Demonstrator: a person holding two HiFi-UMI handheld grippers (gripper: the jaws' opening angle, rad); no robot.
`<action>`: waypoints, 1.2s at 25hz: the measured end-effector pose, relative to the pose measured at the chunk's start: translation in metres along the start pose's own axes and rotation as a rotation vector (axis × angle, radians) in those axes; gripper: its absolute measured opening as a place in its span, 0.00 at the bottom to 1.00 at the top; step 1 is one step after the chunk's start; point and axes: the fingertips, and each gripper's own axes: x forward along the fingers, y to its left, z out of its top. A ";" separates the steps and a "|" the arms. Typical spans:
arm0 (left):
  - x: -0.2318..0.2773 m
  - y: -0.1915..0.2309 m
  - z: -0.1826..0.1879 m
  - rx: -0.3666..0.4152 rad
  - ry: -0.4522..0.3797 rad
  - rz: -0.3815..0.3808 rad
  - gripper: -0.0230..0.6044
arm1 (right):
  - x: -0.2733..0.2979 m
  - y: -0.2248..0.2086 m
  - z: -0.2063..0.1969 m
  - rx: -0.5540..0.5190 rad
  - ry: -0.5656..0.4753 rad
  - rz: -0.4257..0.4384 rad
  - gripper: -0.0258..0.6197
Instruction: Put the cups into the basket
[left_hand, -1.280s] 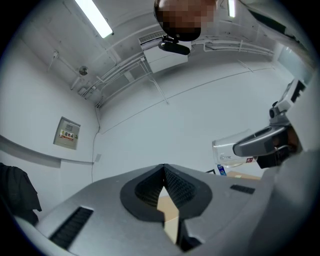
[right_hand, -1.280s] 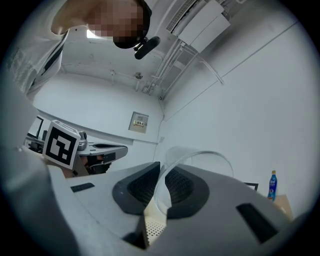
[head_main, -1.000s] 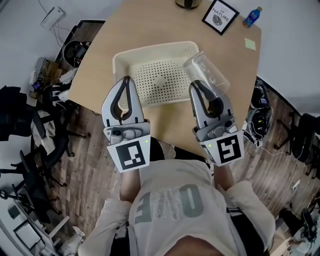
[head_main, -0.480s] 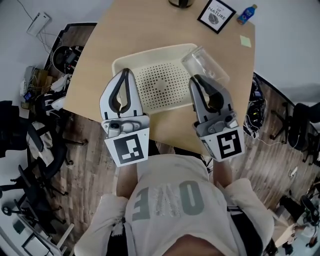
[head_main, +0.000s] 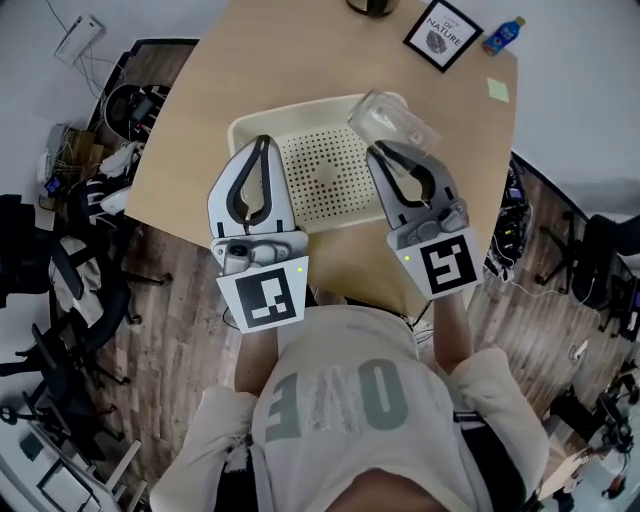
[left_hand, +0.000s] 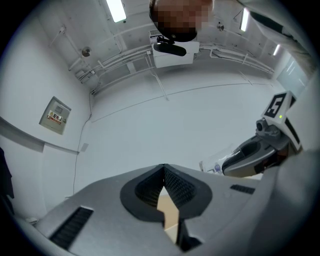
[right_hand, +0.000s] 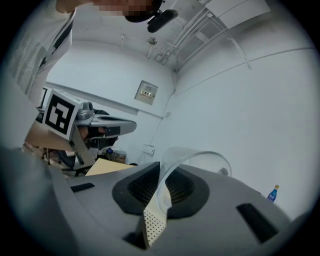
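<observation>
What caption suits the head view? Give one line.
Right gripper holds a clear cup over the white basket corner; left gripper shut, empty.

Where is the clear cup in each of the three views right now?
Head view: cup upper middle, over the basket's far right corner.
Left gripper view: small, right of centre, at the right gripper's tips.
Right gripper view: bottom centre, its wall pinched between the jaws.
Shared landmark: the right gripper, which holds the cup in every view.
</observation>
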 end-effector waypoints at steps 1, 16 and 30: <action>0.001 0.000 -0.001 -0.001 0.002 0.001 0.05 | 0.004 0.002 -0.005 -0.026 0.026 0.019 0.08; 0.005 0.009 -0.030 -0.041 0.054 0.009 0.05 | 0.062 0.035 -0.093 -0.401 0.379 0.373 0.08; -0.001 0.019 -0.046 -0.048 0.081 0.016 0.05 | 0.064 0.077 -0.195 -0.795 0.766 0.802 0.09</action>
